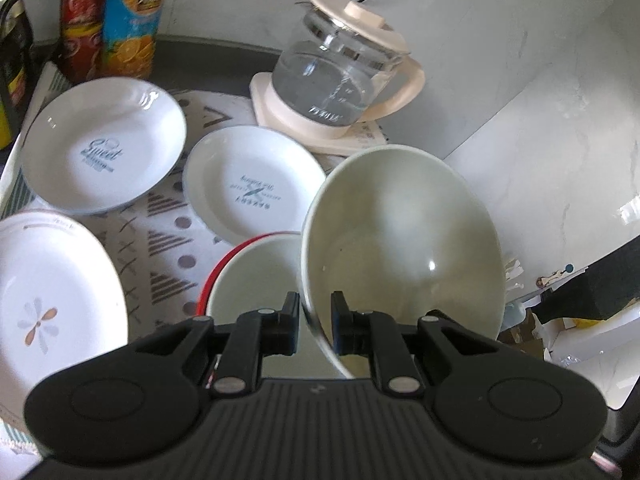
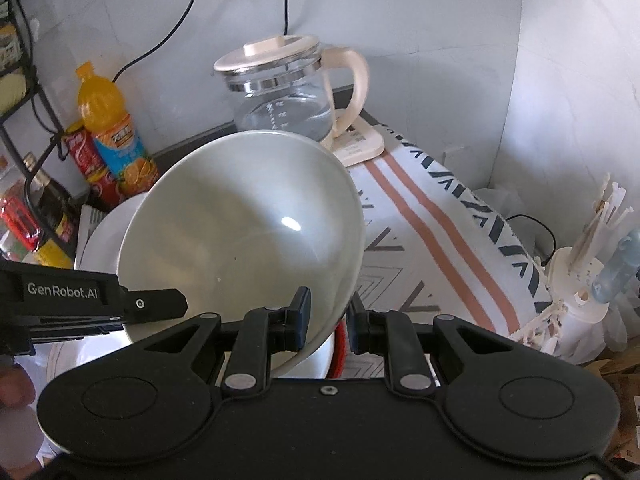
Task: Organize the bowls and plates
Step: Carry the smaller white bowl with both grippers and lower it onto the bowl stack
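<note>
Both grippers are on the same pale green bowl (image 1: 400,248), held tilted above the mat. Left gripper (image 1: 315,322): jaws narrowed onto the bowl's near rim, one finger inside, one outside; rim edge sits between the pads, though contact on both pads isn't fully clear. Right gripper (image 2: 329,322): same arrangement on the opposite rim, jaws close together with the rim wall between them. The left gripper's black body shows at the left edge of the right wrist view. Directly under the green bowl is a red-rimmed bowl (image 1: 256,276) with a white interior, on the patterned mat (image 1: 168,248). Three white plates lie flat on the mat: "Sweet" plate (image 1: 104,146), script plate (image 1: 254,184), flower plate (image 1: 52,292). Glass kettle (image 1: 340,68) on its cream base stands behind them, with an orange drink bottle (image 2: 106,128) far left.
</note>
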A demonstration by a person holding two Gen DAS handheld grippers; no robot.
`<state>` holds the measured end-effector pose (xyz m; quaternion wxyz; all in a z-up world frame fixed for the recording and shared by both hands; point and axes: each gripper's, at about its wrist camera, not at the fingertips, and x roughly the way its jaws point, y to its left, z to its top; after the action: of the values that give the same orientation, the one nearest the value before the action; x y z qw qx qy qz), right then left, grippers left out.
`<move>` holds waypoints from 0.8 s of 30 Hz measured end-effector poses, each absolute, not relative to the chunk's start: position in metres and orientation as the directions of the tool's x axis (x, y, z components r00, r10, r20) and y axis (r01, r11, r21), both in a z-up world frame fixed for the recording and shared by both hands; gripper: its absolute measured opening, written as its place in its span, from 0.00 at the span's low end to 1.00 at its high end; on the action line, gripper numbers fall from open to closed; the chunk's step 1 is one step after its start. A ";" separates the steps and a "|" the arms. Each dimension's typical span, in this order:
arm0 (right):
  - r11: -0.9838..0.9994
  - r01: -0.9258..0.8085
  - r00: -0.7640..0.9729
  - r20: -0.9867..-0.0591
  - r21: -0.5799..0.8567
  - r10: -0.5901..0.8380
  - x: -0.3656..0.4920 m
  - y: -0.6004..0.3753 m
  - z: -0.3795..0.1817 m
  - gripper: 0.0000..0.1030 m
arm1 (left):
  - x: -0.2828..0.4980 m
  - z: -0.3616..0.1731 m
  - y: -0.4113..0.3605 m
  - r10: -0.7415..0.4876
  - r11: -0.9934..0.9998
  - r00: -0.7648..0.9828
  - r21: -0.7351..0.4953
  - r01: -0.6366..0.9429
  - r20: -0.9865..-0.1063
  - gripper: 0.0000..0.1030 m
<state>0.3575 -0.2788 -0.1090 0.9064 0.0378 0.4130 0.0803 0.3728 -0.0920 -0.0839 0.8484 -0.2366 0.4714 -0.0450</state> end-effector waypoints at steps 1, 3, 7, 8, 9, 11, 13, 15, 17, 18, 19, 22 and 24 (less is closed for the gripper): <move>0.984 -0.117 0.643 -0.745 0.133 0.177 0.356 -0.277 -0.110 0.18 | 0.371 -0.085 -0.091 -0.298 0.884 0.550 -0.444 -0.150 -0.780 0.13; 0.985 -0.119 0.638 -0.750 0.128 0.175 0.352 -0.274 -0.111 0.18 | 0.366 -0.088 -0.088 -0.299 0.882 0.549 -0.445 -0.153 -0.781 0.13; 0.986 -0.123 0.625 -0.762 0.117 0.168 0.346 -0.269 -0.115 0.18 | 0.360 -0.094 -0.085 -0.303 0.881 0.534 -0.445 -0.158 -0.789 0.13; 0.986 -0.124 0.622 -0.765 0.115 0.167 0.344 -0.268 -0.116 0.18 | 0.358 -0.094 -0.085 -0.303 0.882 0.532 -0.444 -0.157 -0.791 0.14; 0.986 -0.125 0.619 -0.768 0.111 0.165 0.343 -0.267 -0.118 0.19 | 0.357 -0.096 -0.084 -0.301 0.884 0.530 -0.441 -0.157 -0.793 0.14; 0.986 -0.126 0.611 -0.775 0.108 0.163 0.341 -0.266 -0.120 0.19 | 0.354 -0.098 -0.084 -0.301 0.884 0.526 -0.440 -0.160 -0.796 0.14; 0.986 -0.127 0.604 -0.780 0.107 0.163 0.339 -0.265 -0.123 0.19 | 0.352 -0.102 -0.083 -0.301 0.882 0.516 -0.440 -0.170 -0.802 0.14; 0.986 -0.126 0.595 -0.787 0.109 0.163 0.339 -0.264 -0.126 0.19 | 0.350 -0.106 -0.082 -0.300 0.881 0.509 -0.439 -0.176 -0.807 0.15; 0.986 -0.126 0.588 -0.793 0.107 0.161 0.340 -0.262 -0.130 0.19 | 0.349 -0.109 -0.083 -0.296 0.881 0.502 -0.435 -0.184 -0.813 0.16; 0.986 -0.127 0.586 -0.795 0.104 0.159 0.341 -0.261 -0.131 0.19 | 0.349 -0.110 -0.083 -0.290 0.884 0.499 -0.429 -0.187 -0.817 0.17; 0.987 -0.127 0.584 -0.796 0.102 0.158 0.341 -0.260 -0.132 0.19 | 0.349 -0.112 -0.084 -0.284 0.886 0.497 -0.422 -0.190 -0.820 0.17; 0.988 -0.119 0.579 -0.801 0.099 0.150 0.342 -0.261 -0.136 0.20 | 0.351 -0.116 -0.085 -0.273 0.892 0.485 -0.407 -0.195 -0.831 0.17; 0.987 -0.123 0.583 -0.797 0.105 0.157 0.342 -0.261 -0.136 0.24 | 0.352 -0.117 -0.084 -0.271 0.892 0.478 -0.405 -0.202 -0.836 0.17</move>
<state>0.3418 -0.2609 -0.1356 0.8895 0.0191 0.4497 0.0786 0.3518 -0.0844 -0.1171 0.8278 -0.2315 0.5106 -0.0209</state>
